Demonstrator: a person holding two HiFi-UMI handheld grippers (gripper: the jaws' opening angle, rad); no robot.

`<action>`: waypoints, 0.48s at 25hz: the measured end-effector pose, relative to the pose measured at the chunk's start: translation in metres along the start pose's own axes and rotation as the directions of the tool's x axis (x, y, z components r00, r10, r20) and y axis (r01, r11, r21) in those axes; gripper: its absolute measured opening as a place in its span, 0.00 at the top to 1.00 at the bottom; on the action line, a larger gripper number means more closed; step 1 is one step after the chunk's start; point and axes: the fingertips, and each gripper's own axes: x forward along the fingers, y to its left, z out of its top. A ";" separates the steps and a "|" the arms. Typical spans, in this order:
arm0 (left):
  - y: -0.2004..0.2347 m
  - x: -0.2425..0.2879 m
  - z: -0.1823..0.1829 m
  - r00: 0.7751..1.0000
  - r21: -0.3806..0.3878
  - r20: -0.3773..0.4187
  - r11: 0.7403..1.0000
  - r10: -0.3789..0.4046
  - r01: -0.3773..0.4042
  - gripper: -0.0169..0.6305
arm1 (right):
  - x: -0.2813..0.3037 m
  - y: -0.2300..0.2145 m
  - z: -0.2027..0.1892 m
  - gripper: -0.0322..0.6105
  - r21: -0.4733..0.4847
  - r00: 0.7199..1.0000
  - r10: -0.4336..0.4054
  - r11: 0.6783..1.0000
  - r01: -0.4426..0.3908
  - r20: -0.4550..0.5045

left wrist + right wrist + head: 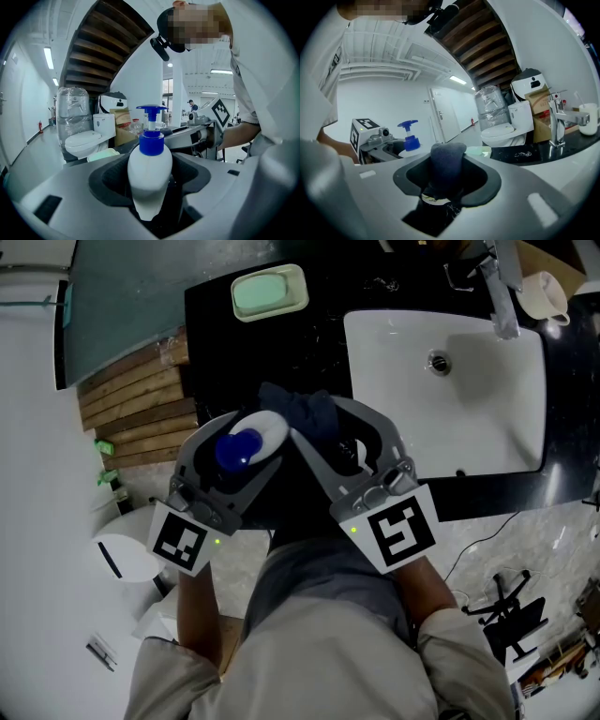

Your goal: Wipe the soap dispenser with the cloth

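Gripping the soap dispenser round its white body, the left gripper has its jaws closed on the bottle's sides, only as far apart as the bottle is wide; in the left gripper view the dispenser stands upright between the dark pads, with its blue collar and pump head on top; any label on it is too small to read. The right gripper is clamped on the cloth, a dark blue wad that pokes up between the nearly closed jaws in the right gripper view. Both are held up to the left of the sink, off its front-left corner, the dispenser farther from the sink than the cloth; the two sit just beside each other, and contact cannot be told. The only print that shows is the black-and-white square pattern on each marker cube: the left one and the right one, both nearer the person than the sink. A pale green soap bar in its dish lies on the black counter left of the sink's back edge; the tap rises at the sink's back rim, with a white cup just to its right.
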 end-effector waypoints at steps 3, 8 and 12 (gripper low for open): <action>0.000 0.000 0.000 1.000 -0.003 0.001 1.000 -0.002 0.002 0.55 | 0.000 0.000 -0.002 0.70 0.000 1.000 -0.002 1.000 0.002 -0.005; 0.000 0.000 0.000 1.000 0.002 -0.001 1.000 -0.007 0.007 0.55 | 0.002 -0.002 -0.010 0.70 -0.002 1.000 -0.003 1.000 0.003 -0.025; 0.000 0.000 0.000 1.000 0.003 -0.004 1.000 -0.007 0.007 0.55 | 0.004 -0.003 -0.014 0.70 0.011 0.999 -0.003 1.000 0.003 -0.036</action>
